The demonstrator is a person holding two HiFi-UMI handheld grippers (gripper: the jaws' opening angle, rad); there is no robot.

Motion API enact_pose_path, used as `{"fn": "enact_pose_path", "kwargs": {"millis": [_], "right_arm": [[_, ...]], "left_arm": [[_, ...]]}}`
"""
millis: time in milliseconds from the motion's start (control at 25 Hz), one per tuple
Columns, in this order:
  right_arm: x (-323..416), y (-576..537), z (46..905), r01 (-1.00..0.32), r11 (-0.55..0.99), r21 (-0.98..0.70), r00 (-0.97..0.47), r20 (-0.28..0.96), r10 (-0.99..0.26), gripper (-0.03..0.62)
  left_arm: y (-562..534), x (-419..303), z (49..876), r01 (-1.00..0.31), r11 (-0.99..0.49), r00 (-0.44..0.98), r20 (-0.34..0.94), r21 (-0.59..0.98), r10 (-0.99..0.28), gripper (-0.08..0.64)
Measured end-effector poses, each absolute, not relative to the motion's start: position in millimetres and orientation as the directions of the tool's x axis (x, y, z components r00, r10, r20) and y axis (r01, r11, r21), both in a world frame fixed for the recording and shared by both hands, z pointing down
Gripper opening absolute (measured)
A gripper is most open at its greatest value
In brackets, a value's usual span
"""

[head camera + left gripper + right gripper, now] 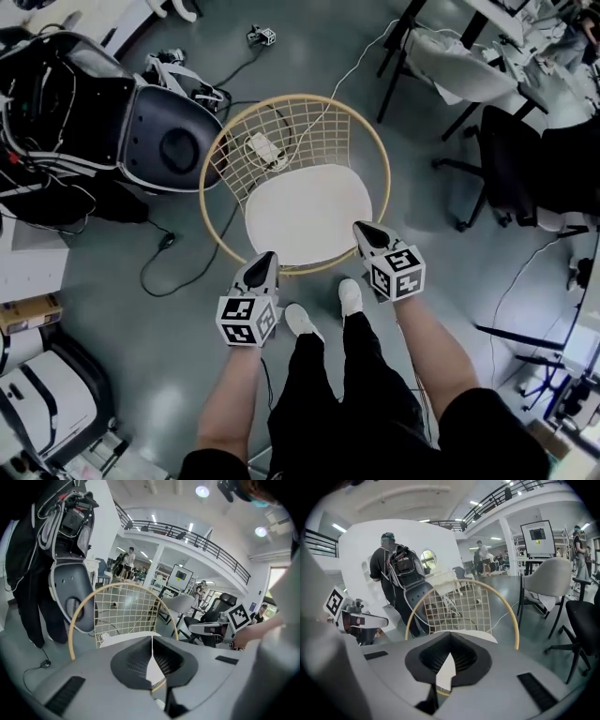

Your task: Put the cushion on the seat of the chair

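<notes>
A round chair with a tan hoop frame point(208, 159) and a wire-grid back point(295, 122) stands on the grey floor in front of me. The white cushion point(307, 211) lies flat on its seat. In the head view, my left gripper point(266, 255) hangs above the chair's front rim at the cushion's front left corner. My right gripper point(362, 228) hangs at the front right corner. Both are shut with nothing between the jaws. In the left gripper view the left gripper point(152, 639) points over the cushion point(115, 639) toward the wire back. In the right gripper view the right gripper point(450, 634) does the same, with the cushion point(483, 635) beyond it.
A black-and-white shell seat piled with dark gear point(159, 141) stands left of the chair. Cables point(178, 272) and a white power strip point(263, 147) lie on the floor. Dark office chairs point(511, 164) and desks are at the right. My white shoes point(301, 320) are just before the chair.
</notes>
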State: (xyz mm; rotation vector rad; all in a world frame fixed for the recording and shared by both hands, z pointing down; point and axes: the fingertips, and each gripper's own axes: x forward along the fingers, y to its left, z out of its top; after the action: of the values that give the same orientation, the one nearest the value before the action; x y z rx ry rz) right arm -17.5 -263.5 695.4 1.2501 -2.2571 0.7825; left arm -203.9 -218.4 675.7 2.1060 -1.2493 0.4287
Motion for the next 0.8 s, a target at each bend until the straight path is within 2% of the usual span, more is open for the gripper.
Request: {"fn": "enact_pose_path", "kwargs": {"millis": [480, 800], "right_arm": [[-76.2, -206.7, 504.2, -0.811, 0.53, -0.25, -0.583, 0.423, -0.693, 0.012], [-87.3, -151.7, 437.2, -0.793, 0.572, -0.209, -0.606, 0.358, -0.71, 0.012]], "left_arm": [[-161.7, -207.6, 523.1, -0.8, -0.5, 0.599, 0.424, 0.331, -0.679, 0.018], [-124.7, -208.2, 462.8, -0.789, -0.534, 0.614, 0.357, 0.304, -0.704, 0.018]]}}
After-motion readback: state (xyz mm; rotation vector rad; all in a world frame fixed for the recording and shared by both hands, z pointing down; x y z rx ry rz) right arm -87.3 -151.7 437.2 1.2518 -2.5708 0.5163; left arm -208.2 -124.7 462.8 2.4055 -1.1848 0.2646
